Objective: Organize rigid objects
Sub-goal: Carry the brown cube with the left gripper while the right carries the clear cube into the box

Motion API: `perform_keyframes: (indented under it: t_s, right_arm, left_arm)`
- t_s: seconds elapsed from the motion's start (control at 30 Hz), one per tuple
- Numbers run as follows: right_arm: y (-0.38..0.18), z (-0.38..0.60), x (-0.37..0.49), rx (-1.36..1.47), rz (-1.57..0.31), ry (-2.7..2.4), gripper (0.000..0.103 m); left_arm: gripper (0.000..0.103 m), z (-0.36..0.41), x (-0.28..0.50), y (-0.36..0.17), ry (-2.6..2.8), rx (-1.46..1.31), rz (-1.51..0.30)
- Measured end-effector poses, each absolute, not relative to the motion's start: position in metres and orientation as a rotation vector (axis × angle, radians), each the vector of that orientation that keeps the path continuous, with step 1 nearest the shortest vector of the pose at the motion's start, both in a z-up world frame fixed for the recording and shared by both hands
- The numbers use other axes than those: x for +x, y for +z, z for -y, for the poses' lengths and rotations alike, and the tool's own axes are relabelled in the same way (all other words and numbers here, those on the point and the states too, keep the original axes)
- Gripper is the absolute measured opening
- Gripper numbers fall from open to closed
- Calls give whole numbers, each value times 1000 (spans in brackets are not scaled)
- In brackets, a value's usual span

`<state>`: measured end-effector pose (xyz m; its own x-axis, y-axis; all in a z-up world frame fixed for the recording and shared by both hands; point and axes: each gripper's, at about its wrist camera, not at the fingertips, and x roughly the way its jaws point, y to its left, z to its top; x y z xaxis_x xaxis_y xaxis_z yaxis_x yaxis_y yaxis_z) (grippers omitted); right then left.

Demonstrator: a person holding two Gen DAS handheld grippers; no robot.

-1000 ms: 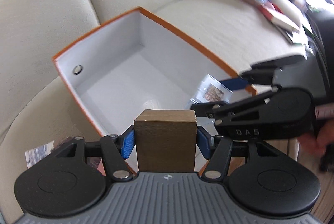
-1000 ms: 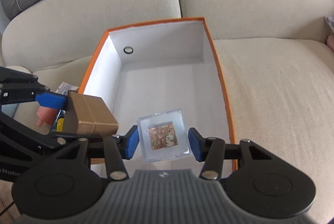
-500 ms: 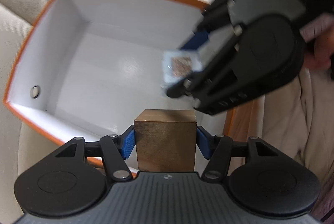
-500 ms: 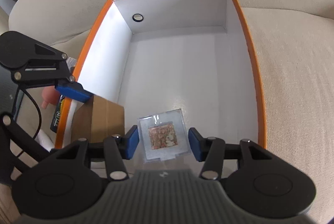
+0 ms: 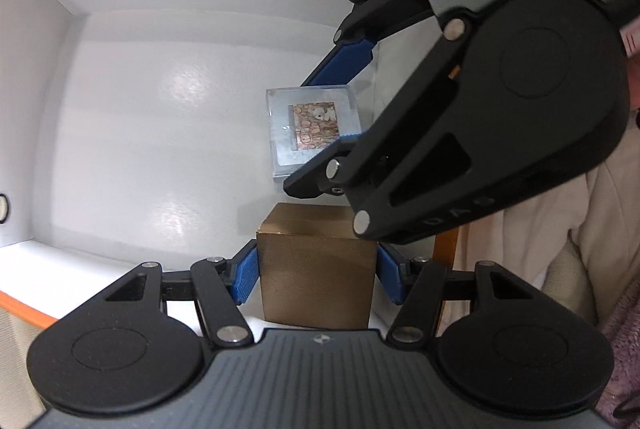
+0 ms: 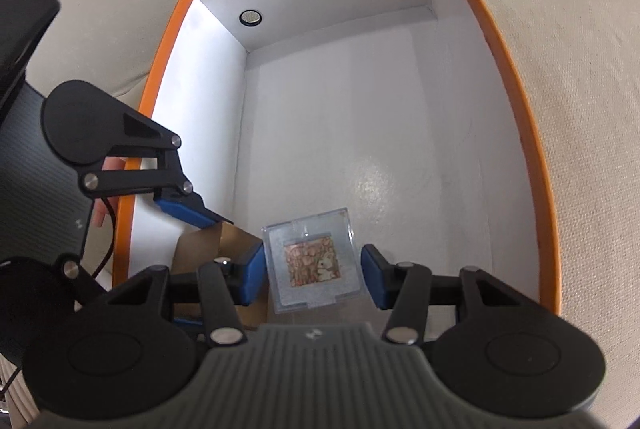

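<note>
Soft daylight, floor glare; fisheye-warped edges

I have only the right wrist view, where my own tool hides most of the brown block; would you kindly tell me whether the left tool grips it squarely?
Observer: Yes. The left wrist view shows both blue pads of the left tool pressing on opposite sides of the brown block.
Operator: Thank you. Is the block inside the box?
Observer: It hangs over the white floor of the orange-rimmed box, close to the rim on that view's right. I cannot tell whether it touches the floor.
Operator: And how close is my tool?
Observer: The right tool, holding the clear case, overlaps the block's far top corner in that view. I cannot tell whether they touch.
</note>
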<state>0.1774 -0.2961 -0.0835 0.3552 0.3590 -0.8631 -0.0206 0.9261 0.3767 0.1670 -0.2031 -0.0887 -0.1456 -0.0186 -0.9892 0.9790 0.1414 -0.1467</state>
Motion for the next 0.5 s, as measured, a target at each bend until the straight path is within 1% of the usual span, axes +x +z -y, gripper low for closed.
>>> perform_keyframes:
  t_s: [0.17, 0.2, 0.3, 0.4, 0.5]
  right_arm:
    - [-90, 292, 178, 331, -1206, 256, 53]
    - [-90, 291, 178, 326, -1208, 257, 53]
    - [-92, 288, 178, 303, -1213, 252, 53]
    - [-93, 288, 179, 298, -1215, 243, 53]
    - [-92, 290, 182, 299, -1218, 231, 53]
  left_arm:
    - [69, 199, 166, -96, -1214, 1000, -1411]
    - [71, 197, 166, -97, -1212, 989, -1416]
    - [72, 188, 164, -96, -1203, 946, -1414]
    - [73, 174, 162, -85, -1197, 850, -1382]
    - [72, 153, 164, -65, -1150, 694, -1354]
